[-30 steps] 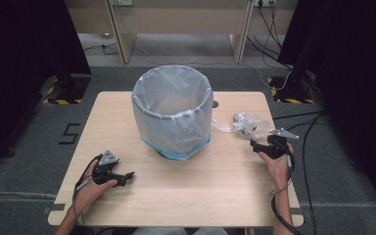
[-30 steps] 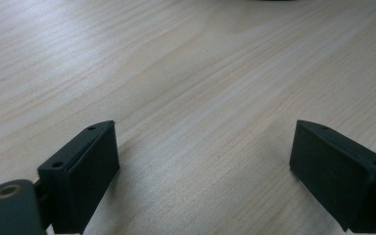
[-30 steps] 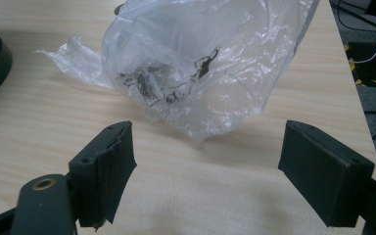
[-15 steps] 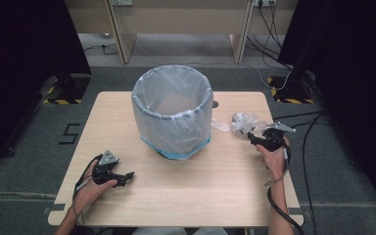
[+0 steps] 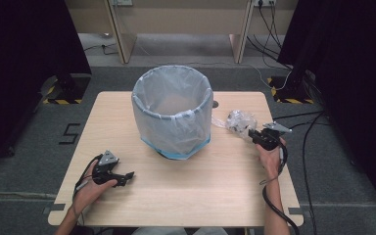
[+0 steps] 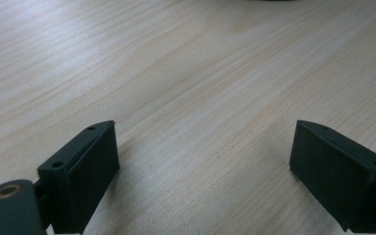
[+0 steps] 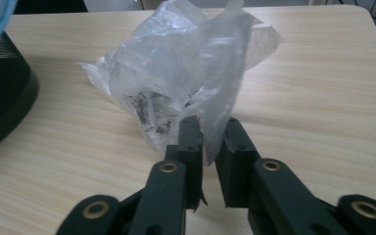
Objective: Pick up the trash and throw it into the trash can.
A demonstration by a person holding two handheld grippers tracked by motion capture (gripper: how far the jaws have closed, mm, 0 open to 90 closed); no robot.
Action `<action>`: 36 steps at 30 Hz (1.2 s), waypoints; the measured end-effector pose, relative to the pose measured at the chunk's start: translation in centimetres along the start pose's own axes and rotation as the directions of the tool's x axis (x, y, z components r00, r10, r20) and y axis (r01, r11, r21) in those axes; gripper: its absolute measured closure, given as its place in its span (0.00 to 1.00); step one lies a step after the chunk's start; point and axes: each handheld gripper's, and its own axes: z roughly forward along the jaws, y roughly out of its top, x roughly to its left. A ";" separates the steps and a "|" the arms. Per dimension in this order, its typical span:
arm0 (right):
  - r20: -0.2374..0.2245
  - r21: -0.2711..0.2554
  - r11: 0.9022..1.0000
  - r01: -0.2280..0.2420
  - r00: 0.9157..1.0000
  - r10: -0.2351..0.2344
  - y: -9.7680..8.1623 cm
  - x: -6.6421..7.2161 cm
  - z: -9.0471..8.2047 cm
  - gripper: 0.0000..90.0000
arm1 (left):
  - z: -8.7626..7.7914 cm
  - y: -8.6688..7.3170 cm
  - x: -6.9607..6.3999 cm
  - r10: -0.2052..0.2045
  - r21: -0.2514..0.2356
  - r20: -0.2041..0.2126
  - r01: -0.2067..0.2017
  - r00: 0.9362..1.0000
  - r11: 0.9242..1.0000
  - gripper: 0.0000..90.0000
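The crumpled clear plastic bag point(image 7: 186, 83) has something dark and printed inside, too creased to make out; from above it is a small glinting wad point(image 5: 239, 121) on the table point(image 5: 215, 196), just right of the lined bin point(image 5: 172, 110) and apart from it; the bin's bottom is hidden behind its cloudy liner, and in the right gripper view only a slice of its black mesh wall point(image 7: 2, 88) and a blue corner of liner show at the left edge. The right gripper point(image 7: 209, 132) has just been closing, and its jaws now pinch a hanging fold of the bag between them, the pads nearly meeting on the film; the right hand point(image 5: 270, 156) holds it low over the table. The left gripper point(image 6: 203, 166) rests near the table's front left, jaws wide apart with bare wood between them, its outer parts cut off by the frame.
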 end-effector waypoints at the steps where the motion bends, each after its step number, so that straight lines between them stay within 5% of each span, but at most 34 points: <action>1: -0.004 -0.004 1.000 0.010 1.000 -0.010 0.1 0.1 -0.1 0.95 | 0.0 0.0 0.0 0.000 0.000 0.000 0.000 1.000 1.000 0.11; 8: -0.023 -0.039 0.999 0.038 0.999 -0.039 0.9 1.0 -0.7 0.99 | 0.0 0.0 0.0 0.000 0.000 0.000 0.000 1.000 1.000 0.11; 36: -0.069 -0.161 0.974 0.157 0.983 -0.170 9.1 4.8 -4.8 0.99 | 0.0 0.0 0.0 0.000 0.000 0.000 0.000 1.000 1.000 0.11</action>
